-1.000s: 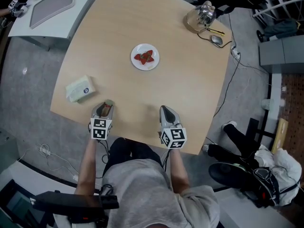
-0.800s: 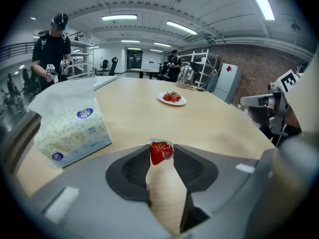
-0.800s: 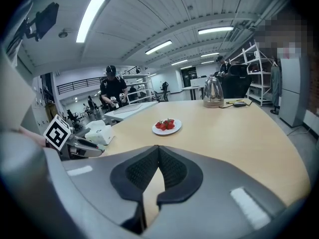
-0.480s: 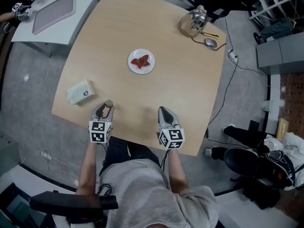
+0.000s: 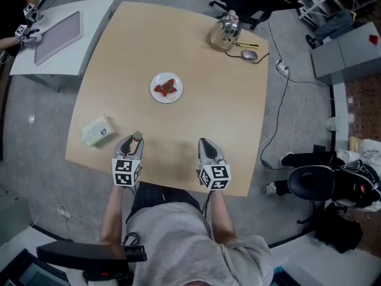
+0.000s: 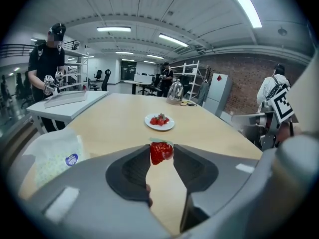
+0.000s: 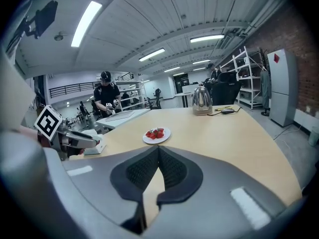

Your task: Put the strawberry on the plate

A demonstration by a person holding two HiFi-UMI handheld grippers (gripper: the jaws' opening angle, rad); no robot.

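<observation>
A white plate [image 5: 156, 94] with several red strawberries [image 5: 166, 88] on it sits mid-table; it also shows as the plate [image 6: 160, 126] in the left gripper view and the plate [image 7: 156, 138] in the right gripper view. My left gripper [image 5: 136, 137] hovers at the table's near edge, shut on a red strawberry [image 6: 161, 152] with a green leaf, pinched at the jaw tips. My right gripper [image 5: 203, 143] is beside it at the near edge, its jaws shut together with nothing between them.
A pack of tissues [image 5: 96, 130] lies near the table's left edge, left of the left gripper. A metal kettle [image 5: 224, 30] and a computer mouse [image 5: 249, 55] stand at the far right corner. A person stands at a white side table [image 5: 56, 37].
The head camera has pulled back and shifted, so the table appears lower and smaller. Both grippers stay at the near edge; the left still holds the strawberry.
</observation>
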